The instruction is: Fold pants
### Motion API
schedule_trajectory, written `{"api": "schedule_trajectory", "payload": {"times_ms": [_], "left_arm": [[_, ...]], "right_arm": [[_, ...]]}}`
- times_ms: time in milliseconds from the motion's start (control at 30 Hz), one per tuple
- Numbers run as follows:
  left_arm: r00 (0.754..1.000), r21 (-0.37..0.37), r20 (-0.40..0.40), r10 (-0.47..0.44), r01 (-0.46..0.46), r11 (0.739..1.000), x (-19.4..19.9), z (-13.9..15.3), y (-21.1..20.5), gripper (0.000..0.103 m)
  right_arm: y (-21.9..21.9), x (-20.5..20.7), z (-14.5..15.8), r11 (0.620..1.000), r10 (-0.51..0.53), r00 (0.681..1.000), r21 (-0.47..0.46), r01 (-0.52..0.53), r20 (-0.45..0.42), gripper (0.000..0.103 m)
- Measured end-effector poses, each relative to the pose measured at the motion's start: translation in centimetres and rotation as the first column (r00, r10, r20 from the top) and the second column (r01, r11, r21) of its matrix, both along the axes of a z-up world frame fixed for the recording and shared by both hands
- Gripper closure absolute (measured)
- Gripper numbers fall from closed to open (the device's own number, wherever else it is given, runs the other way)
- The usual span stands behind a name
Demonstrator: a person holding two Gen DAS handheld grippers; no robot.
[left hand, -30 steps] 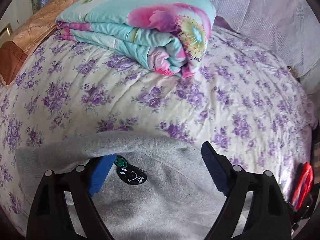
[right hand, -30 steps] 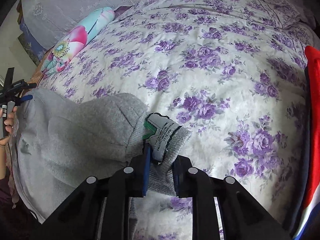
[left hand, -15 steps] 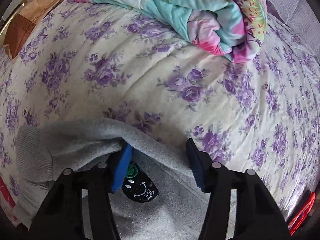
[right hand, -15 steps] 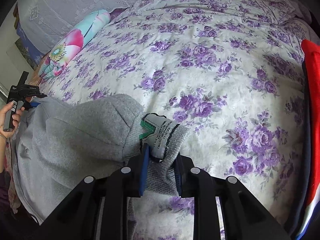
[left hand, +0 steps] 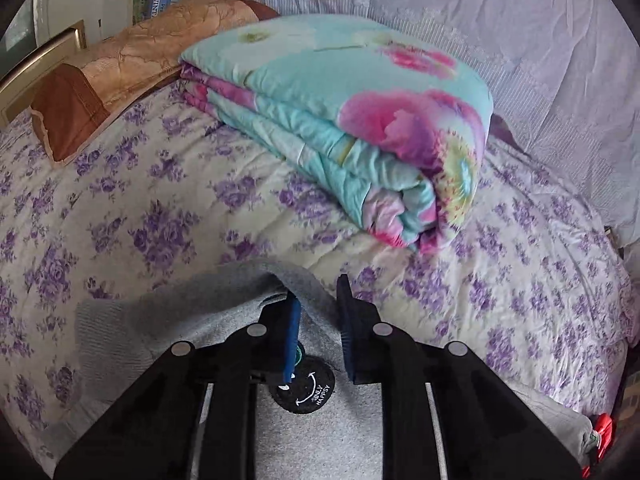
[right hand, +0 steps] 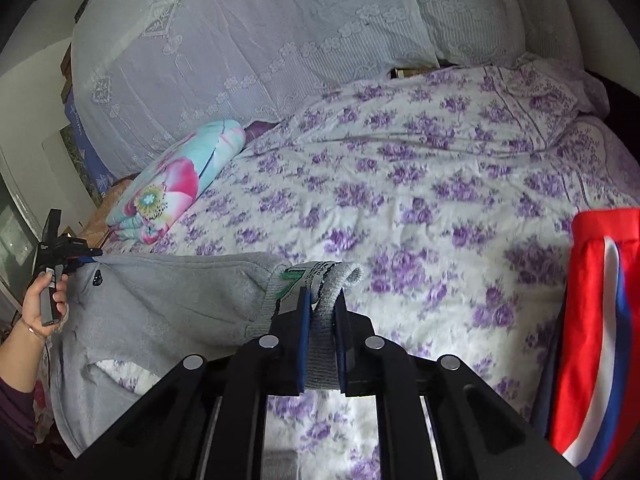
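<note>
Grey sweatpants [right hand: 168, 300] hang stretched between my two grippers above the purple-flowered bed [right hand: 420, 208]. My right gripper [right hand: 320, 312] is shut on the ribbed waistband, whose white label [right hand: 308, 270] folds over the fingertips. My left gripper [left hand: 318, 304] is shut on a fold of the same grey pants [left hand: 224, 300], next to a round black patch [left hand: 306, 394]. In the right wrist view the left gripper [right hand: 82, 259] shows at far left, held by a hand, pinching the pants' other corner.
A folded turquoise and pink floral quilt [left hand: 352, 120] lies at the head of the bed, beside a brown pillow [left hand: 120, 68]. A lace curtain [right hand: 260, 40] hangs behind. A red, white and blue garment [right hand: 596, 320] lies at the bed's right edge.
My left gripper has closed on the pants' edge. Both grippers have lifted, pulling the grey fabric taut off the bed. The right gripper kept its hold on the waistband.
</note>
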State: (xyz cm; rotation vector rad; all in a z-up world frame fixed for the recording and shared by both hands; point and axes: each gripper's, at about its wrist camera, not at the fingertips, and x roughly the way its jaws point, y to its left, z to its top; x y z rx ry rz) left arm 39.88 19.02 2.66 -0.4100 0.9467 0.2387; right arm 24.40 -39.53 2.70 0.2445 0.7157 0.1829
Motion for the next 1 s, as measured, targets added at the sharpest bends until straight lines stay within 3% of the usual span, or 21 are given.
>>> {"api": "schedule_trajectory", "payload": {"times_ms": [67, 100, 133, 167, 200, 233, 267, 333, 367, 433, 467, 533, 633, 700, 767, 800, 867, 1000], "left_arm": [[0.998, -0.001, -0.057, 0.013, -0.013, 1.000, 1.5, -1.1, 0.2, 0.084], [0.992, 0.004, -0.128, 0.009, -0.008, 1.000, 2.6, -2.8, 0.3, 0.083], [0.982, -0.005, -0.189, 0.017, -0.019, 1.000, 3.2, -4.6, 0.7, 0.080], [0.971, -0.034, -0.240, 0.017, -0.026, 0.999, 3.3, -6.4, 1.1, 0.076], [0.966, -0.079, -0.258, 0.014, -0.035, 0.996, 3.1, -7.4, 1.6, 0.076], [0.971, -0.124, -0.240, 0.011, -0.042, 0.991, 2.7, -7.4, 2.1, 0.072], [0.976, -0.195, -0.217, -0.017, -0.026, 0.981, 2.3, -7.1, 2.5, 0.052], [0.979, -0.335, -0.185, -0.087, 0.020, 0.942, 1.4, -6.1, 3.1, 0.031], [0.981, -0.379, -0.164, -0.099, 0.030, 0.925, 0.6, -5.2, 3.5, 0.029], [0.981, -0.504, -0.116, -0.155, 0.076, 0.860, -1.5, -3.5, 4.1, 0.024], [0.981, -0.528, -0.099, -0.169, 0.092, 0.844, -2.8, -2.4, 4.4, 0.023], [0.976, -0.514, -0.068, -0.208, 0.144, 0.845, -5.9, -0.3, 4.6, 0.019], [0.963, -0.397, -0.021, -0.269, 0.239, 0.886, -12.0, 1.9, 4.3, 0.017], [0.963, -0.305, -0.024, -0.270, 0.250, 0.919, -16.2, 2.0, 4.7, 0.017], [0.966, -0.232, -0.025, -0.256, 0.244, 0.942, -20.3, 1.3, 5.4, 0.017], [0.972, -0.177, -0.031, -0.232, 0.223, 0.959, -22.4, 0.7, 5.7, 0.017], [0.978, -0.124, -0.045, -0.203, 0.196, 0.973, -25.3, -0.9, 6.4, 0.017], [0.984, -0.160, -0.091, -0.151, 0.136, 0.978, -27.6, -4.5, 8.4, 0.017]], "right_arm": [[0.4, 2.5, -0.1, 1.000, -0.019, 0.999, -0.020, 0.018, -0.029, 0.091], [0.5, 3.8, -0.8, 0.999, -0.033, 0.998, -0.031, 0.032, -0.060, 0.082], [0.7, 5.3, -2.2, 0.997, -0.055, 0.992, -0.054, 0.049, -0.112, 0.053], [0.8, 6.4, -3.8, 0.991, -0.101, 0.980, -0.109, 0.083, -0.169, 0.043], [0.9, 6.9, -5.3, 0.978, -0.159, 0.965, -0.169, 0.125, -0.208, 0.042], [0.7, 6.9, -6.3, 0.971, -0.185, 0.955, -0.192, 0.141, -0.233, 0.048], [0.4, 6.2, -6.7, 0.974, -0.184, 0.954, -0.173, 0.145, -0.236, 0.049], [-0.3, 3.4, -5.7, 0.987, -0.148, 0.967, -0.090, 0.132, -0.207, 0.048], [-0.3, 1.7, -5.0, 0.993, -0.108, 0.975, -0.056, 0.099, -0.195, 0.047], [0.0, -2.2, -3.7, 1.000, -0.025, 0.983, -0.013, 0.023, -0.180, 0.035], [0.3, -3.9, -3.3, 1.000, 0.000, 0.984, -0.015, -0.003, -0.180, 0.034], [1.3, -7.0, -3.7, 0.997, 0.053, 0.975, -0.042, -0.063, -0.216, 0.033], [2.9, -10.1, -5.6, 0.992, 0.078, 0.956, -0.068, -0.101, -0.283, 0.033], [3.6, -11.0, -7.0, 0.992, 0.084, 0.950, -0.065, -0.108, -0.300, 0.034], [4.4, -11.3, -8.3, 0.993, 0.092, 0.946, -0.046, -0.112, -0.311, 0.052], [5.0, -11.3, -8.9, 0.991, 0.118, 0.940, -0.024, -0.133, -0.319, 0.081], [6.1, -11.7, -9.4, 0.989, 0.119, 0.947, -0.048, -0.140, -0.298, 0.088], [6.6, -13.4, -7.8, 0.994, 0.064, 0.977, -0.080, -0.081, -0.204, 0.091]]}}
